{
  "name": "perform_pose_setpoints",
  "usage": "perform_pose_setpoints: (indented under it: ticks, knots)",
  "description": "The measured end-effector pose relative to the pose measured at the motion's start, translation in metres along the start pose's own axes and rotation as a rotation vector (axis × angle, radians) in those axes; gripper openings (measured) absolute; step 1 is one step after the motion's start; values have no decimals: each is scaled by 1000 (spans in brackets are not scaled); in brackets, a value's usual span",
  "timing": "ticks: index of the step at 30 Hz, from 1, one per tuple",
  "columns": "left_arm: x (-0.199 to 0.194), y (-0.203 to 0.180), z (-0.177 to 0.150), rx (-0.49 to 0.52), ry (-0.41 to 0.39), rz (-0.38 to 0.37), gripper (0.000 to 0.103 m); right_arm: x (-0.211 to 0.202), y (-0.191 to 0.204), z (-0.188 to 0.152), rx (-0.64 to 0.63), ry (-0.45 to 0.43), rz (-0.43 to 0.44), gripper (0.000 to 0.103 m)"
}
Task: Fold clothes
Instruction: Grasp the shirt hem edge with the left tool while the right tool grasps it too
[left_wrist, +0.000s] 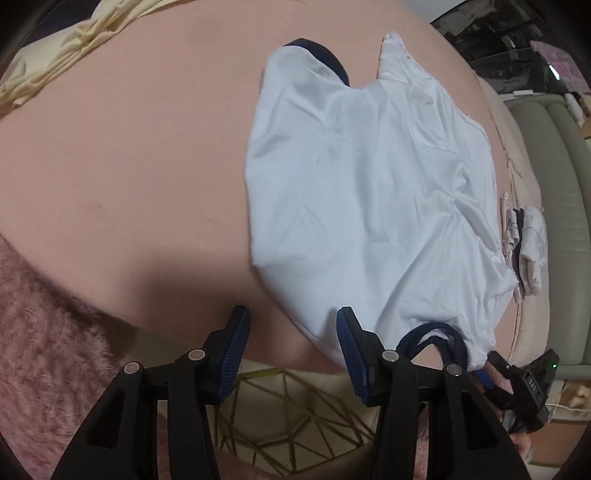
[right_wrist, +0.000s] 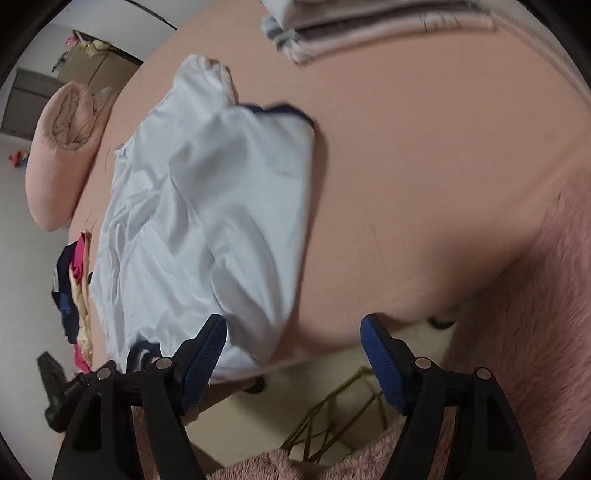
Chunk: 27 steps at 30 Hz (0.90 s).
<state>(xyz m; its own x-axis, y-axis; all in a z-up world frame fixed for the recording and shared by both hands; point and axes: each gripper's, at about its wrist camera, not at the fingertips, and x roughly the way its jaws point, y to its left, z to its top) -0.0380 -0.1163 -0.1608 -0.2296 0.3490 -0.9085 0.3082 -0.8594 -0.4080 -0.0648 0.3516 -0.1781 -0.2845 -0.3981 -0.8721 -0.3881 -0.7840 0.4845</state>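
A white shirt (left_wrist: 369, 192) with navy trim lies spread and creased on the pink surface (left_wrist: 110, 166). Its navy collar (left_wrist: 432, 332) is at the near edge. My left gripper (left_wrist: 291, 321) hovers open over that edge, to the left of the collar, and only surface and floor show between its blue pads. In the right wrist view the shirt (right_wrist: 207, 221) fills the left half. My right gripper (right_wrist: 293, 325) is open wide above the near edge, its left fingertip over the shirt's hem, holding nothing. Each view shows the other gripper's black body at the shirt's far side.
A yellow cloth (left_wrist: 55, 55) lies at the far left. Folded clothes (right_wrist: 369, 26) are stacked at the back, and a small mixed pile (right_wrist: 77, 295) sits beside the shirt. A fluffy pink fabric (left_wrist: 44, 332) and a gold wire frame (left_wrist: 288, 413) lie below the near edge.
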Motion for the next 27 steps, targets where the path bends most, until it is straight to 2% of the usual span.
perform_pose_setpoints:
  ticks: [3, 5, 6, 7, 8, 9, 11, 12, 15, 18, 21, 24, 26, 27]
  knots:
    - [2, 0, -1, -30, -26, -24, 46, 5, 5, -5, -9, -13, 16, 77]
    - [1, -1, -4, -54, -53, -91, 46, 5, 11, -8, -36, -17, 14, 76]
    - [2, -4, -6, -50, -65, -118, 46, 1, 15, -10, -52, -24, 66, 61]
    - [3, -5, -7, -37, -85, -101, 46, -2, 19, -12, -69, -30, 113, 52]
    - [7, -6, -9, -34, -94, -80, 46, -4, 24, -15, -88, -36, 130, 48]
    - [11, -6, -11, -35, -102, -63, 45, -4, 28, -16, -107, -49, 101, 48]
    - [14, -3, -12, -81, -121, -73, 45, 7, 26, -10, -92, -38, 27, 48]
    - [10, 1, -9, -91, -134, -88, 46, 7, 18, -10, -52, -20, 32, 48]
    - [8, 10, -7, -109, -158, -159, 46, 7, 12, -13, -17, -21, 128, 48]
    - [18, 17, -3, -154, -137, -177, 47, 14, 10, -13, 8, 11, 215, 48]
    - [17, 14, -1, -146, -103, -181, 47, 11, 18, -23, -15, 40, 227, 48]
    - [24, 3, -3, -190, -76, -267, 47, 12, 29, -31, -31, 54, 230, 48]
    - [22, 9, -12, -198, -92, -293, 47, 13, 30, -33, -10, 45, 240, 48]
    - [25, 7, -10, -183, -102, -284, 46, 12, 27, -31, 6, 42, 250, 48]
